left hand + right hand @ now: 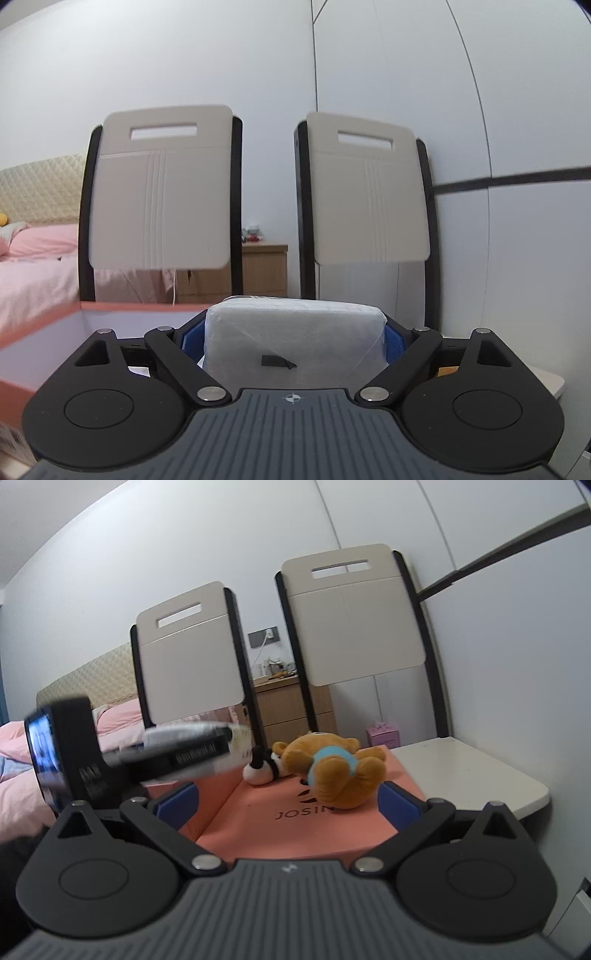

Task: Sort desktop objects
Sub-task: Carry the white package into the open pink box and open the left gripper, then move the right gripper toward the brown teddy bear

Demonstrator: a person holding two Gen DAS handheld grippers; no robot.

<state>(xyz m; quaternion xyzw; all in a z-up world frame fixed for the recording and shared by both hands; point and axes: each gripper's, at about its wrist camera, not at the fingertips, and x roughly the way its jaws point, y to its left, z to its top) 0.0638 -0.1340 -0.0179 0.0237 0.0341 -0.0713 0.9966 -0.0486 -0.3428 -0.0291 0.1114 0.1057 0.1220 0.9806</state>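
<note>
In the left wrist view my left gripper [293,338] is shut on a white tissue pack in clear wrap [293,339], held between its blue pads [192,338] above the open pink box [48,328] at the left. In the right wrist view my right gripper [286,801] is open and empty, its blue pads [177,801] wide apart above a pink box lid [295,816]. A brown teddy bear in a light blue shirt [332,768] lies on that lid, beside a small black-and-white plush [260,768]. The left gripper with its pack [192,753] shows blurred at the left.
Two beige chair backs [162,192] [369,192] stand behind the table. A white table top [465,775] lies right of the lid. A small pink box [382,734] sits at the back. A bed with pink covers [33,266] and a wooden nightstand [291,705] are beyond.
</note>
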